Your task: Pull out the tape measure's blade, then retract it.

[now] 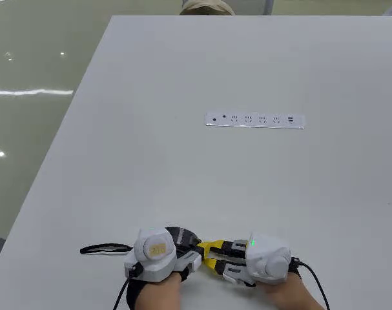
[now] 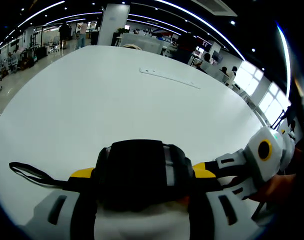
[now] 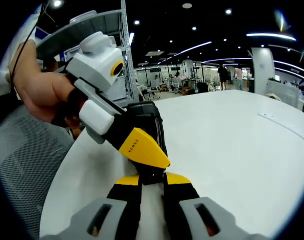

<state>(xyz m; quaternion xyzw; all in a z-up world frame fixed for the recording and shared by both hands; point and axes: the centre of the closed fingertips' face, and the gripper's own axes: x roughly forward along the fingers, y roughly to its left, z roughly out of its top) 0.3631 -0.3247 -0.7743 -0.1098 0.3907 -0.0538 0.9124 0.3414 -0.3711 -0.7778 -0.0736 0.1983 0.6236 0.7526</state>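
The black tape measure point(image 1: 181, 236) sits low at the near edge of the white desk point(image 1: 215, 64), held between both tools. The left tongs point(image 2: 141, 175) are clamped on its case, which covers all but their yellow tips. A black loop strap point(image 1: 105, 248) trails from the case onto the desk. The right tongs point(image 3: 150, 181) are drawn narrow, their yellow tips pinched on a small dark part at the case's lower front. Whether that is the blade's hook is hard to make out, and no blade length can be made out. Farther back lies a flat white power strip point(image 1: 255, 120).
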